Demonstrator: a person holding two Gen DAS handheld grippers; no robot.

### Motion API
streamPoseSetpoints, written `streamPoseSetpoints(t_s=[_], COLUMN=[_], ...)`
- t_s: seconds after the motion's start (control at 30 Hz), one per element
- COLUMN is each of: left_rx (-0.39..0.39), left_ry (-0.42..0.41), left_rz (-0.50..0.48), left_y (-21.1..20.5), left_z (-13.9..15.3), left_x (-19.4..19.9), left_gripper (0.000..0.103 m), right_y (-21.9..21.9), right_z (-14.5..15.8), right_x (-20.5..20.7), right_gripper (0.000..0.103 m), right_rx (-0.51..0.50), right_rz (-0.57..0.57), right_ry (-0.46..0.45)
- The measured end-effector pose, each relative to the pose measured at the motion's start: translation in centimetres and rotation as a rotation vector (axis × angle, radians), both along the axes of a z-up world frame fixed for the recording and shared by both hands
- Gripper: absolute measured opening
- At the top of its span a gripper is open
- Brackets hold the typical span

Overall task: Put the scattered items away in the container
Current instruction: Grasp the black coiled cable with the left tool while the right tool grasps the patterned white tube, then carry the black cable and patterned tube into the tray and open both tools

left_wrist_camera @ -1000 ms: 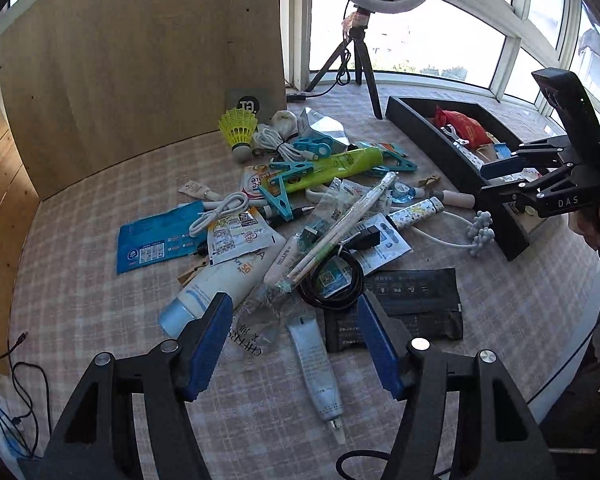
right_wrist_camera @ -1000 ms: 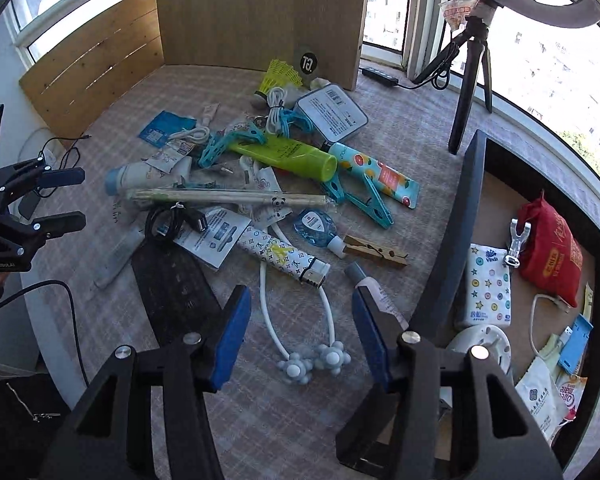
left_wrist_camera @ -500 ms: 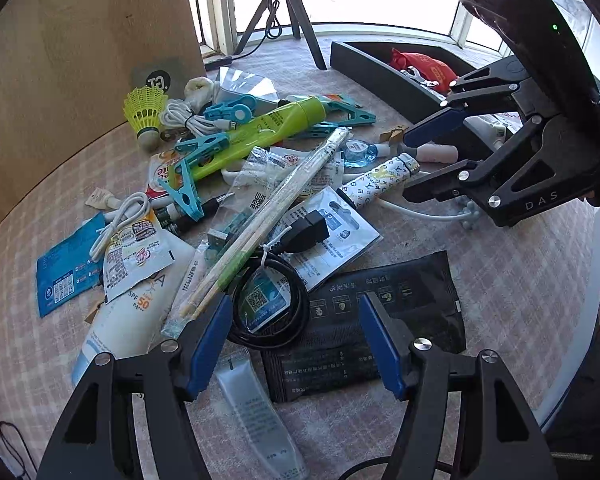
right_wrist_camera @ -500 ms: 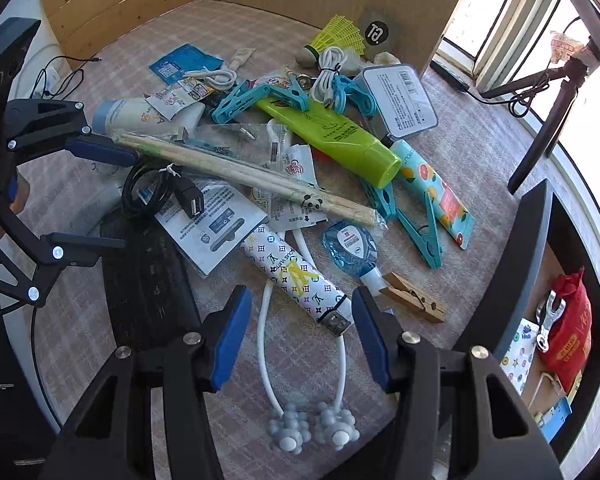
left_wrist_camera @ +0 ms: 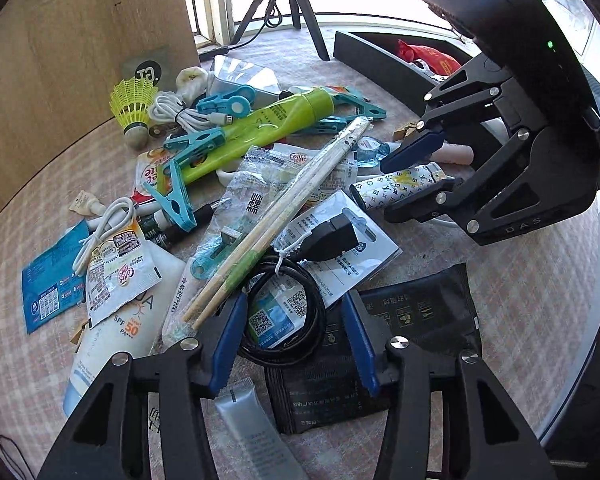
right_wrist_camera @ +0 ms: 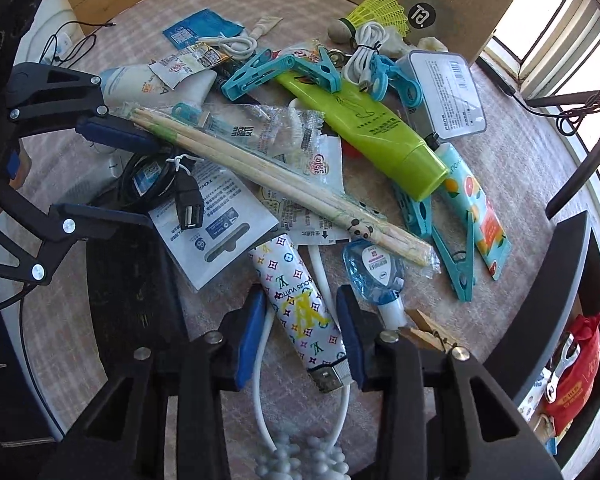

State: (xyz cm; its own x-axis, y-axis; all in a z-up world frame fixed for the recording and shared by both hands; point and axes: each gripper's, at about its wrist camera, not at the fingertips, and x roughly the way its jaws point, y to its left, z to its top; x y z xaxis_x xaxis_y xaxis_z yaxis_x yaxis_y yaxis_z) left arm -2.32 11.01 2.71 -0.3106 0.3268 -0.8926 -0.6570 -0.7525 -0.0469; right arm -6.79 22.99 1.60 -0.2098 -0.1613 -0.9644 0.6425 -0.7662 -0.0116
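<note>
A heap of small items covers the round table. My left gripper point(left_wrist_camera: 296, 340) is open, its jaws either side of a coiled black USB cable point(left_wrist_camera: 300, 304) lying on paper packets. My right gripper point(right_wrist_camera: 298, 332) is open, its jaws astride a white patterned USB stick point(right_wrist_camera: 300, 304) without touching it; it also shows in the left wrist view point(left_wrist_camera: 400, 190). The black container point(left_wrist_camera: 380, 68) stands at the table's far right and holds a red pouch point(right_wrist_camera: 576, 372) among other things.
Wrapped chopsticks point(right_wrist_camera: 276, 176), a green tube point(right_wrist_camera: 364, 124), teal clothes pegs point(left_wrist_camera: 176, 200), a sunscreen tube point(left_wrist_camera: 112, 336), a black pouch point(left_wrist_camera: 380, 344), a yellow shuttlecock point(left_wrist_camera: 134, 104) and a wooden peg point(right_wrist_camera: 424, 328) crowd the table. A wooden board point(left_wrist_camera: 80, 40) stands behind.
Both grippers have moved in low over the heap. The left one now straddles the black cable; the right one has dropped around the patterned USB stick. Both stay open.
</note>
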Motion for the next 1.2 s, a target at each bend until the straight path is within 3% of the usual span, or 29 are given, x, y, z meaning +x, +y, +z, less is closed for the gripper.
streamPoseSetpoints(t_s=[0.13, 0.2, 0.37, 0.43, 0.47, 0.87, 0.97, 1.2], left_rx=[0.006, 0.008, 0.014, 0.017, 0.02, 0.063, 0.069, 0.094], left_ry=[-0.006, -0.009, -0.017, -0.019, -0.02, -0.038, -0.038, -0.036], left_rz=[-0.001, -0.001, -0.001, -0.002, -0.003, 0.012, 0.015, 0.023], left_y=[0.0, 0.0, 0.0, 0.1, 0.2, -0.2, -0.2, -0.5], left_z=[-0.1, -0.1, -0.2, -0.2, -0.2, 0.0, 0.1, 0.7], left_x=[0.2, 0.3, 0.5, 0.5, 0.4, -0.1, -0.1, 0.0], left_gripper=[0.033, 0.021, 0.022, 0.017, 0.01, 0.008, 0.008, 0.007], right_y=[0.7, 1.0, 1.5, 1.7, 1.9, 2.6, 2.6, 3.4], right_z=[0.1, 0.2, 0.4, 0.4, 0.4, 0.6, 0.9, 1.0], right_x=[0.2, 0.3, 0.6, 0.7, 0.7, 1.0, 0.5, 0.2], right_gripper=[0.035, 0.035, 0.035, 0.035, 0.035, 0.035, 0.023, 0.022], right_rx=[-0.025, -0.036, -0.059, -0.068, -0.073, -0.057, -0.082, -0.106], right_rz=[-0.032, -0.044, -0.073, -0.081, -0.086, -0.097, -0.115, -0.14], right_ry=[-0.01, -0.01, -0.017, -0.019, -0.017, 0.013, 0.007, -0.012])
